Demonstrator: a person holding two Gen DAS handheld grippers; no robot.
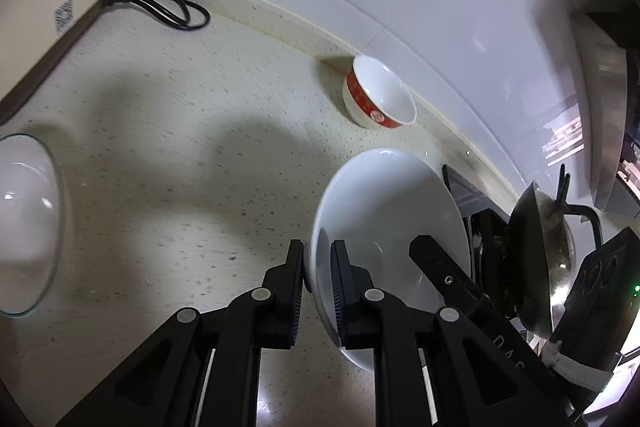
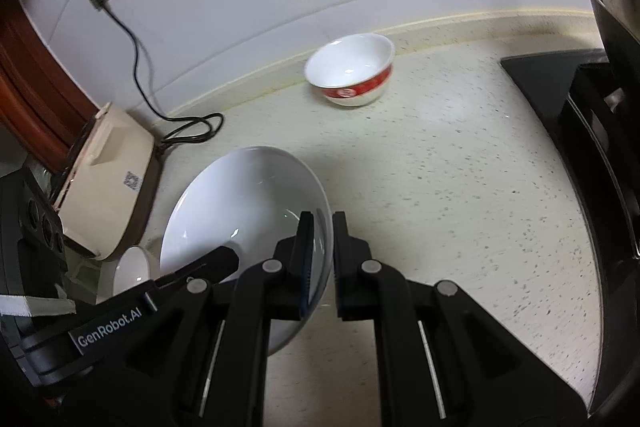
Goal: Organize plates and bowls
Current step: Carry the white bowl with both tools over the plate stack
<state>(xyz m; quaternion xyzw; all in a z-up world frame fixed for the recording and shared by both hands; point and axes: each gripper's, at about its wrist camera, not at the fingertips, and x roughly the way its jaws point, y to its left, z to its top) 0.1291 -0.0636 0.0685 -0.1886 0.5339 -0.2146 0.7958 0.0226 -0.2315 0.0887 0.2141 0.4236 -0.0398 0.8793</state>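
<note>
Two grippers share one white plate, each pinching the rim from its own side. Left gripper [image 1: 318, 267]: fingers nearly closed, rim of the deep white plate [image 1: 384, 211] between the pads, plate body spreading right of and ahead of the fingertips. Right gripper [image 2: 322, 251]: same narrow gap, rim clamped, plate [image 2: 240, 211] lying left of and ahead of its fingertips. Each view shows the other gripper's finger reaching into the plate from the far side. Plate looks tilted and lifted off the speckled countertop [image 2: 440, 167], though contact at its low edge can't be confirmed.

Red-banded bowl [image 1: 378, 95] sits alone well ahead of both sets of fingers, just beside the backsplash, upright, untouched. Glass bowl [image 1: 28, 223] sits far left of the left fingers. Small white bowl [image 2: 132, 267] shows low left of the right fingers, partly hidden behind the plate. Beige appliance [image 2: 108, 179] with black cord [image 2: 192, 131] stands left of that. Wok [image 1: 540, 259] on the stove is right of the left fingers.

Progress, as a judgement: early to middle. No stack visible; dishes lie scattered well apart. Plate is in transit with no clear destination showing. Left to do: set the plate down, then gather the red-banded, glass and small white bowls.
</note>
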